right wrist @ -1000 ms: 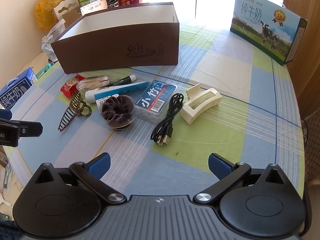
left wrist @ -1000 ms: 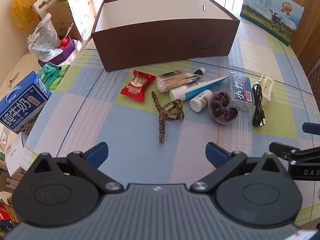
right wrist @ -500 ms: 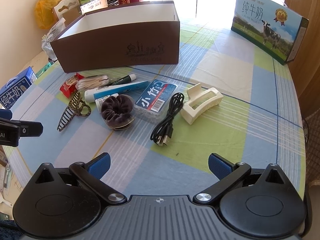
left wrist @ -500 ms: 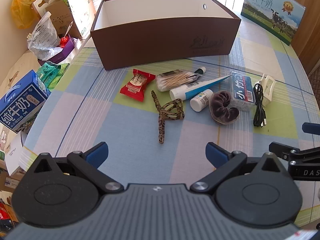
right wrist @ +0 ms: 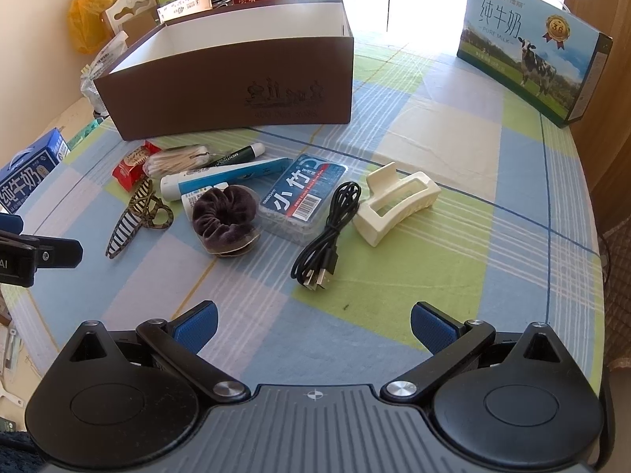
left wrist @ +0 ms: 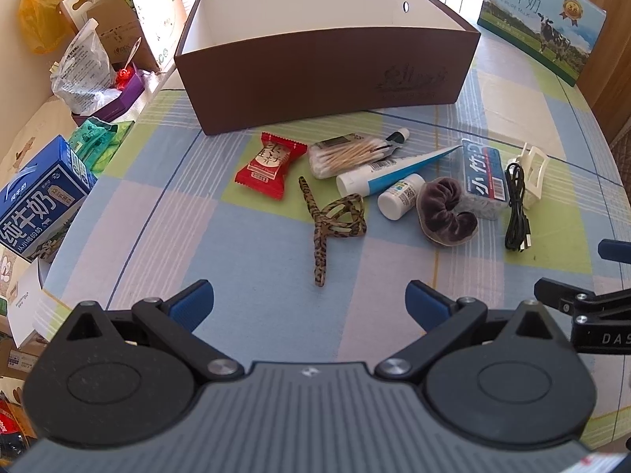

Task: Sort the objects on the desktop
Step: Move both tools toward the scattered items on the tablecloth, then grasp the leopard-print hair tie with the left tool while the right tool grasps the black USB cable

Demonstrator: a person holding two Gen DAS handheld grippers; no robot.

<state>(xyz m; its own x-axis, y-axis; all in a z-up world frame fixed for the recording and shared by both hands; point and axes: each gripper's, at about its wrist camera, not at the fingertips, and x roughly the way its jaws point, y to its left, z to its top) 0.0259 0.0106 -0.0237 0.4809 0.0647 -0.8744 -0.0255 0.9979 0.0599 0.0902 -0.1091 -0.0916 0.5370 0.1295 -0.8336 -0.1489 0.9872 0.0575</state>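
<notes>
Small items lie in a row before an open brown box (left wrist: 323, 75) (right wrist: 236, 94): a red snack packet (left wrist: 270, 163), a cotton swab pack (left wrist: 347, 153), a toothpaste tube (left wrist: 390, 171), a white bottle (left wrist: 400, 201), a leopard hair clip (left wrist: 331, 224) (right wrist: 134, 216), a dark scrunchie (left wrist: 443, 213) (right wrist: 224, 216), a blue swab box (right wrist: 303, 195), a black USB cable (right wrist: 327, 236) and a cream claw clip (right wrist: 396, 203). My left gripper (left wrist: 309, 305) hovers open just short of the leopard clip. My right gripper (right wrist: 313, 325) hovers open short of the cable. Both hold nothing.
The checked tablecloth (left wrist: 150, 228) covers a round table. A milk carton box (right wrist: 532, 47) stands at the back right. A blue milk carton (left wrist: 35, 201), bags and cardboard crowd the left edge. The right gripper's fingers (left wrist: 583, 307) show at the left view's right edge.
Both grippers have crept slightly forward toward the items, which look a little nearer. Neither gripper has changed its opening and no object has moved.
</notes>
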